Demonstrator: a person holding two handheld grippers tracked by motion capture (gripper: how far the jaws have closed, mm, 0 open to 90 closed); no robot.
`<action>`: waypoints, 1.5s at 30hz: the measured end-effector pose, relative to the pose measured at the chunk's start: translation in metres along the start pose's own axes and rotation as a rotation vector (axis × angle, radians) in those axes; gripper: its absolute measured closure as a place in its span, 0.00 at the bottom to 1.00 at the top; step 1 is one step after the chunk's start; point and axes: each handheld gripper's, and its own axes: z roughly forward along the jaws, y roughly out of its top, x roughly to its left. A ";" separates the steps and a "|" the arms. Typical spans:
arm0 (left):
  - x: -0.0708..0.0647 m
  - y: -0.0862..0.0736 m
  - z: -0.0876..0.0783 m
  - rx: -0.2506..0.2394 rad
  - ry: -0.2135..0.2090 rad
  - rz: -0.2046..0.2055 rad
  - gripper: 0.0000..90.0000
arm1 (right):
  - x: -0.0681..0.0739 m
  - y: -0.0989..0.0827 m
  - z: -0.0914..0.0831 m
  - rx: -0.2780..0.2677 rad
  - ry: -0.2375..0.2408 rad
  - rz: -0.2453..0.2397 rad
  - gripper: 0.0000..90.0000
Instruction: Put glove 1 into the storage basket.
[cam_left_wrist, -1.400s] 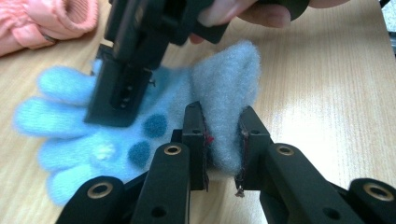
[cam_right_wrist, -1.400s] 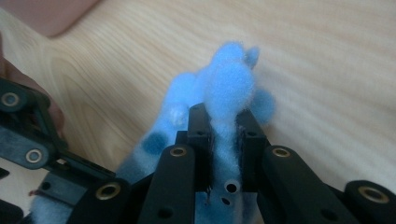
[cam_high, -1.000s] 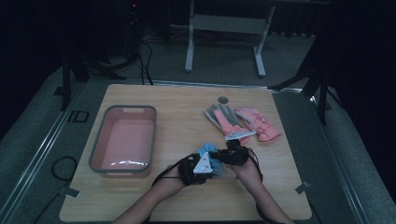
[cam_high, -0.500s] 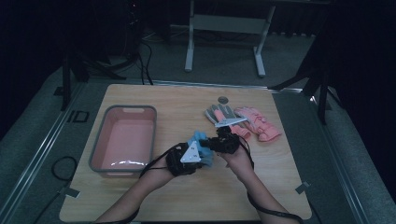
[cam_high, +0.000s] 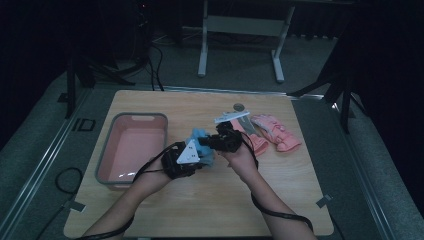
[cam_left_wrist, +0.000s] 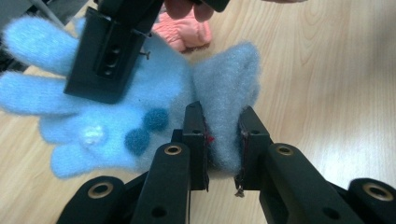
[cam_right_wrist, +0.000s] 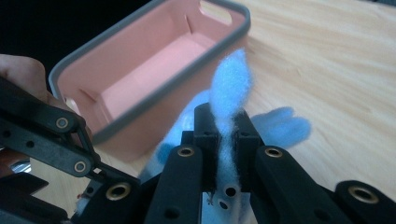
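Left forearm: reaches in from the bottom edge, angled right.
Left tool (cam_high: 197, 154): clamped on the blue glove (cam_left_wrist: 154, 102) cuff.
Blue glove: held above the worktop (cam_high: 210, 200), beside the pink tub (cam_high: 131, 145).
Right tool (cam_high: 212, 142): pinching the glove's fingers.

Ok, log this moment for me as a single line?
left claw: shut on blue glove | right claw: shut on blue glove | glove: held above table | pink bin: empty | pink gloves: on table

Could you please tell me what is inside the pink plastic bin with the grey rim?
The pink plastic bin with the grey rim shows only its bare pink floor and walls in the high view. In the right gripper view, its near wall hides the closest strip of floor.
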 end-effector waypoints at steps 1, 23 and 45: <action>0.002 -0.001 -0.003 0.001 0.004 -0.003 0.87 | 0.003 0.007 0.003 -0.004 0.009 -0.007 0.94; 0.031 -0.051 -0.069 0.053 0.089 -0.085 0.87 | 0.046 0.056 0.065 0.002 0.100 -0.053 0.94; 0.047 -0.106 -0.087 0.112 0.103 -0.175 0.87 | 0.076 0.065 0.137 0.053 0.129 -0.074 0.94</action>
